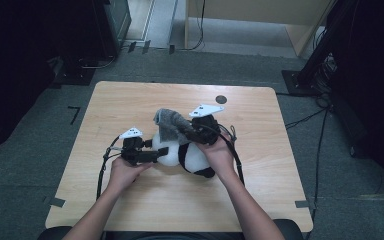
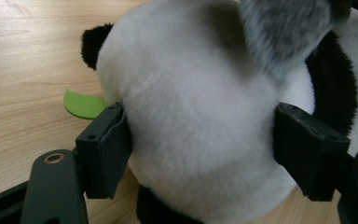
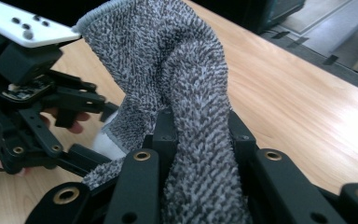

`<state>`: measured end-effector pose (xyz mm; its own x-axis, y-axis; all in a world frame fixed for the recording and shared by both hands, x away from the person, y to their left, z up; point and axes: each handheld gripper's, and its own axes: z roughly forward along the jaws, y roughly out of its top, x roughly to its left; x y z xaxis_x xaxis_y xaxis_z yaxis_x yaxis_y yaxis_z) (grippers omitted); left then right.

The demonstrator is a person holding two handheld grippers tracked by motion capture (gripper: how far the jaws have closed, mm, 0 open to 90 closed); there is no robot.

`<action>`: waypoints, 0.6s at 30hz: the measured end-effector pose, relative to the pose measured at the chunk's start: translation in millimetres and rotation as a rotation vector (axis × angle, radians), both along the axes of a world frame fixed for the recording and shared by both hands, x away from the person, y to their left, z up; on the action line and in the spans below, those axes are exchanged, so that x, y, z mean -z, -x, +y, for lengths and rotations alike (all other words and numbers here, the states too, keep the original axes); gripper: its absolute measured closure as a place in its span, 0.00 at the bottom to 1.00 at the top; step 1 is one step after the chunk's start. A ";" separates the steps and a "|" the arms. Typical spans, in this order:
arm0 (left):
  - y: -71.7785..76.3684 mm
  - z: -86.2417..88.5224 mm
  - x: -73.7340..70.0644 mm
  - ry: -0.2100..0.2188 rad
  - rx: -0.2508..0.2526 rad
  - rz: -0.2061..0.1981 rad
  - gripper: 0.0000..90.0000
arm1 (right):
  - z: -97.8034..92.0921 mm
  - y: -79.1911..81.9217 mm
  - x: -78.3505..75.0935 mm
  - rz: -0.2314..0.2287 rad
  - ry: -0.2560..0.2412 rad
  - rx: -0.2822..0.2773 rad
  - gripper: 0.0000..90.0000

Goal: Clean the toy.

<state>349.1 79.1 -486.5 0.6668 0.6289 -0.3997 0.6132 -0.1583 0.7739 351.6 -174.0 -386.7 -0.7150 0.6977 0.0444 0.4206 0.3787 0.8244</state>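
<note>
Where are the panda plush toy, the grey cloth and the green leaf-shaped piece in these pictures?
panda plush toy (image 2: pixel 196 140): left gripper view, on its white furry body between the jaws.
grey cloth (image 3: pixel 186 84): right gripper view, on the middle of the raised fold.
green leaf-shaped piece (image 2: pixel 81 104): left gripper view, on its flat green surface.
</note>
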 end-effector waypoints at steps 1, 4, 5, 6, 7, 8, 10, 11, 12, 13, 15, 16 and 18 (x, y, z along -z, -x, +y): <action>0.4 0.0 0.2 0.000 -0.001 -0.001 0.27 | 4.3 -0.1 1.8 0.002 0.007 -0.012 0.80; 1.4 -0.1 0.2 -0.004 -0.004 -0.006 0.27 | 17.5 0.2 10.1 0.017 0.043 -0.042 0.79; 1.8 -0.2 0.3 -0.005 -0.006 -0.006 0.27 | 21.8 -0.1 13.5 0.027 0.062 -0.049 0.79; 1.9 -0.3 0.4 -0.008 -0.008 -0.007 0.27 | 25.9 -0.2 17.2 0.041 0.081 -0.054 0.78; 2.0 -0.1 0.8 -0.013 -0.008 -0.007 0.27 | 29.1 -1.1 20.8 0.051 0.102 -0.070 0.77; 2.0 0.4 1.3 -0.011 -0.007 -0.008 0.27 | 31.2 -1.0 22.9 0.052 0.121 -0.076 0.77; 3.1 -0.5 1.1 -0.026 -0.010 -0.034 0.27 | 32.7 0.5 22.8 0.041 0.141 -0.079 0.77; 3.7 -1.3 0.7 -0.037 -0.010 -0.052 0.27 | 32.3 0.9 23.0 0.036 0.153 -0.081 0.77; 4.1 -2.5 0.2 -0.042 -0.013 -0.057 0.27 | 31.8 1.2 23.2 0.032 0.160 -0.081 0.77; 3.9 -2.6 -0.4 -0.044 -0.013 -0.042 0.27 | 30.7 1.7 23.6 0.028 0.166 -0.079 0.77; 2.0 -1.6 -0.4 -0.035 -0.011 -0.003 0.28 | 26.9 2.8 24.0 0.024 0.167 -0.075 0.77; 1.2 -0.8 -0.1 -0.033 -0.008 0.010 0.28 | 24.6 3.3 24.4 0.024 0.163 -0.073 0.77; 0.2 -0.1 0.3 -0.031 -0.001 0.014 0.28 | 19.4 4.7 24.7 0.023 0.154 -0.066 0.77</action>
<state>348.9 78.9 -486.8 0.6606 0.6418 -0.3896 0.6242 -0.1812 0.7600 346.8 -154.5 -411.4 -0.7597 0.6488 -0.0429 0.4083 0.5273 0.7452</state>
